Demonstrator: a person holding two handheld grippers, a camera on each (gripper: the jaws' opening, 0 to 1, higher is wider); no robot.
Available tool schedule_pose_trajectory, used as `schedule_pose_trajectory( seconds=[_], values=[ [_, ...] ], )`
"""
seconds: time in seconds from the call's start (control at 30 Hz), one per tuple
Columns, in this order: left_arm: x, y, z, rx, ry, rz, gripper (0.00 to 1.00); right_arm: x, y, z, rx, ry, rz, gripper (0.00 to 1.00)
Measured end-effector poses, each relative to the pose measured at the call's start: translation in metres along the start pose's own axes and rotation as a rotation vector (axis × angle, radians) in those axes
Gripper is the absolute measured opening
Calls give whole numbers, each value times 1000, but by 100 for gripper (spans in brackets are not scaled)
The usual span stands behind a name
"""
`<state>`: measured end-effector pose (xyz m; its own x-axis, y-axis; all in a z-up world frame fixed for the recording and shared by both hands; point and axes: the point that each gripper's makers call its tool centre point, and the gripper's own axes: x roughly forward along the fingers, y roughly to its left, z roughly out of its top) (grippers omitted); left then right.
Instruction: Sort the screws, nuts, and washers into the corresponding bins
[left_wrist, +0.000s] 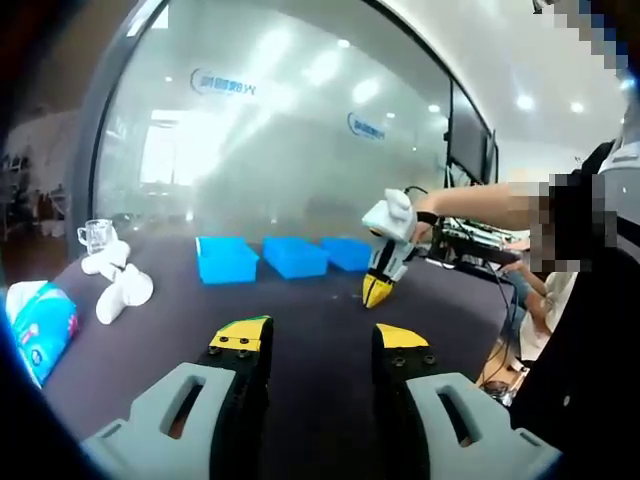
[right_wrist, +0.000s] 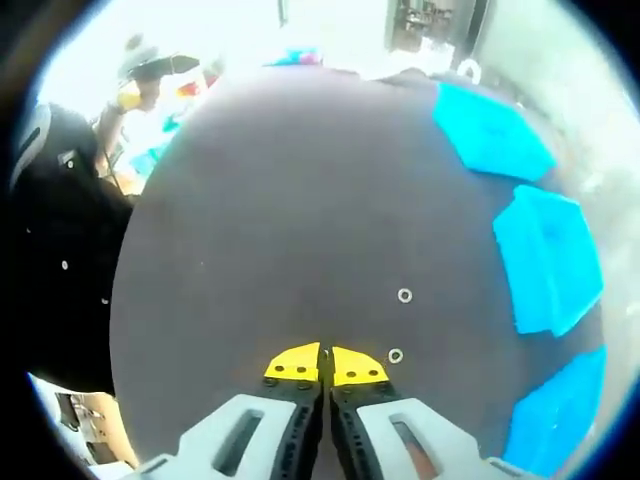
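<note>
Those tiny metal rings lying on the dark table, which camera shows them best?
The right gripper view: two washers lie in plain sight on the table, just past the right gripper. The left gripper view looks across the table from afar, and they are too small to pick out.

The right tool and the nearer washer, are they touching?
Apart. In the right gripper view, dark table shows between the shut right tool and the nearer washer.

I see my right gripper pinched together, two washers just beside it, blue bins beyond.
</note>
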<state>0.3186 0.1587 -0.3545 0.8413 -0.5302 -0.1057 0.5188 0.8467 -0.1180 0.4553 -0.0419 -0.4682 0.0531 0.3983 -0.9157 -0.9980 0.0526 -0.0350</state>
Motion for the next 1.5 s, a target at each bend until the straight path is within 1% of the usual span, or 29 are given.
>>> schedule_pose_trajectory(
  seconds=[0.33, 0.4, 0.47, 0.63, 0.9, 0.97, 1.07, 1.17, 1.23, 1.5],
  values=[
    [-1, -2, -1, -2, 0, -1, 39, -12, -8, 0, 21, -28, -23, 0],
    [-1, -3, -1, -1, 1, -1, 39, -10, -4, -2, 11, -18, -13, 3],
    [-1, -3, -1, -2, 1, -1, 39, -8, 1, -4, -29, 4, 2, 5],
    [-1, -4, -3, -1, 4, 1, 39, -2, 4, -6, -89, 42, 1, 6],
    [-2, -2, -4, -5, 3, 8, 39, 1, 2, -6, -88, 66, 14, 7],
    [-2, -1, -3, -7, 1, 9, 39, 2, 3, -6, -87, 71, 25, 6],
    [-2, 0, -4, -7, 2, 9, 39, 3, 5, -5, -113, 83, 49, 5],
    [-2, 0, -5, -9, 4, 9, 39, 3, 6, -5, -105, 95, 67, 3],
    [-2, 1, -5, -13, 3, 9, 39, 3, 8, -5, -107, 97, 77, 1],
    [-1, 3, -3, -14, 0, 9, 39, 2, 9, -5, -100, 92, 79, 0]
  ],
)
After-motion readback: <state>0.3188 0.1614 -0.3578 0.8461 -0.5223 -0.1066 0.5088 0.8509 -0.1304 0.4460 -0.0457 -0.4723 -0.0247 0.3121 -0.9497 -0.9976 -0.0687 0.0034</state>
